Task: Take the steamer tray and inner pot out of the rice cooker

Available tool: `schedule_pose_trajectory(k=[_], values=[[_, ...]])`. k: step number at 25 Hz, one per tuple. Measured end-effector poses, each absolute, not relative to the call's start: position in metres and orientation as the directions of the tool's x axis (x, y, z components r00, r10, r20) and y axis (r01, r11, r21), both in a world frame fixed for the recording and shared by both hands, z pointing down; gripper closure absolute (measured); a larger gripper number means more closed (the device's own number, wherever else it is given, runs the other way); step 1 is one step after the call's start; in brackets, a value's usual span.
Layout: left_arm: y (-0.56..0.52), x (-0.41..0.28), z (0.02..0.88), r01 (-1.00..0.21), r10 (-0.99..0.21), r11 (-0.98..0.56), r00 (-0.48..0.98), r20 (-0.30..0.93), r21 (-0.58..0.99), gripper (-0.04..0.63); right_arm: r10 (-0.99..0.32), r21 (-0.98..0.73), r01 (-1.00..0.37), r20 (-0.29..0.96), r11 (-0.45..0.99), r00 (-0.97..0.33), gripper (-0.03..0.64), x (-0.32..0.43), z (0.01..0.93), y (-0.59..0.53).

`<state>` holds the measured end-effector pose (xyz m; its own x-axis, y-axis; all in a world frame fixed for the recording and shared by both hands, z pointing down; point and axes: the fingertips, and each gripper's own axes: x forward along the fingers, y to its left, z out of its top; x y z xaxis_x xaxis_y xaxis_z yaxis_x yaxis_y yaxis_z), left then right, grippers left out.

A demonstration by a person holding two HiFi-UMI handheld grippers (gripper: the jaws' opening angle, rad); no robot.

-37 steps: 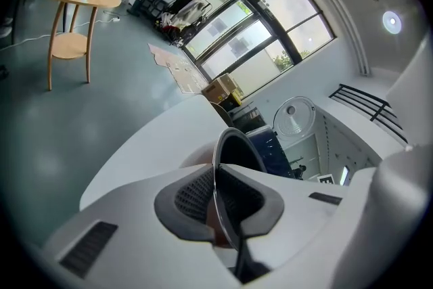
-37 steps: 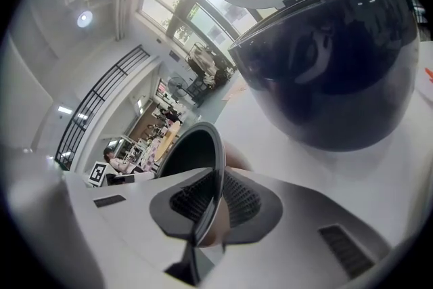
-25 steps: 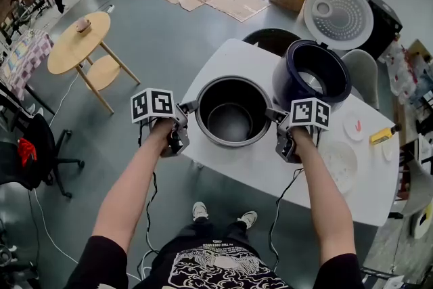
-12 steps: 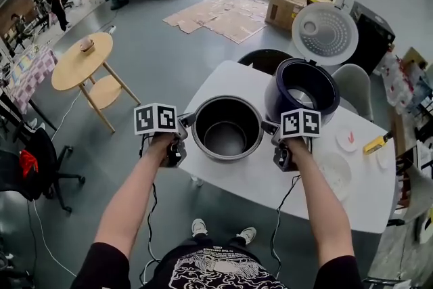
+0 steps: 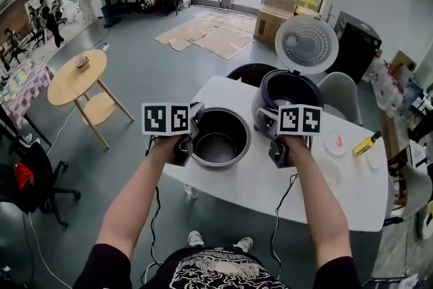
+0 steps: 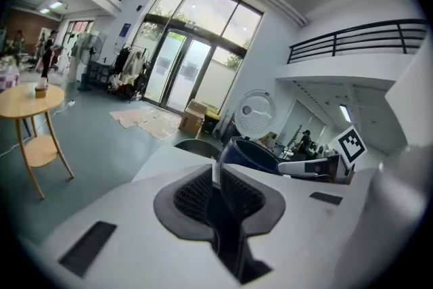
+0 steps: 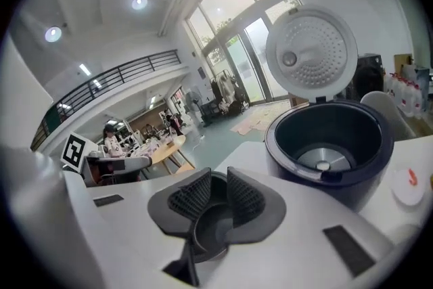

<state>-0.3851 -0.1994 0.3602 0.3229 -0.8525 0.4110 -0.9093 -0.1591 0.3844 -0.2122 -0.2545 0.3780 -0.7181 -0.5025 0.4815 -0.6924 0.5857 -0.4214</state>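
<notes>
Inner pot (image 5: pixel 218 144) held over table (image 5: pixel 252 187); left gripper (image 5: pixel 192 122), right gripper (image 5: pixel 261 121), both clamped on its rim

Hidden: the inner pot (image 5: pixel 218 139). The left gripper view shows only a thin sliver of rim between the fingers (image 6: pixel 193 196), the rest lying under the gripper's body. The right gripper view shows only part of its rim and wall.

Partly hidden: rice cooker (image 5: pixel 287 88), lower front behind the right gripper (image 5: pixel 262 122) and its marker cube.

Too small to identify: white dish (image 5: pixel 335 143) and yellow object (image 5: pixel 363 144) on the worktop (image 5: pixel 270 193).

Cut off at the lower edge: the person's arms (image 5: pixel 135 206).
</notes>
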Motion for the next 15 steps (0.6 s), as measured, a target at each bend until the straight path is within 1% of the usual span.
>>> schedule_pose_trajectory(k=[8, 15], values=[[-0.211, -0.307, 0.3, -0.915, -0.872, -0.339, 0.392, 0.292, 0.218, 0.563, -0.652, -0.252, -0.745, 0.365, 0.618, -0.664, 0.537, -0.166, 0.316, -0.243], [-0.214, -0.249, 0.29, -0.908, -0.871, -0.408, 0.418, 0.259, 0.093, 0.569, -0.77, -0.15, -0.811, 0.258, 0.565, -0.584, 0.549, -0.107, 0.285, -0.231]])
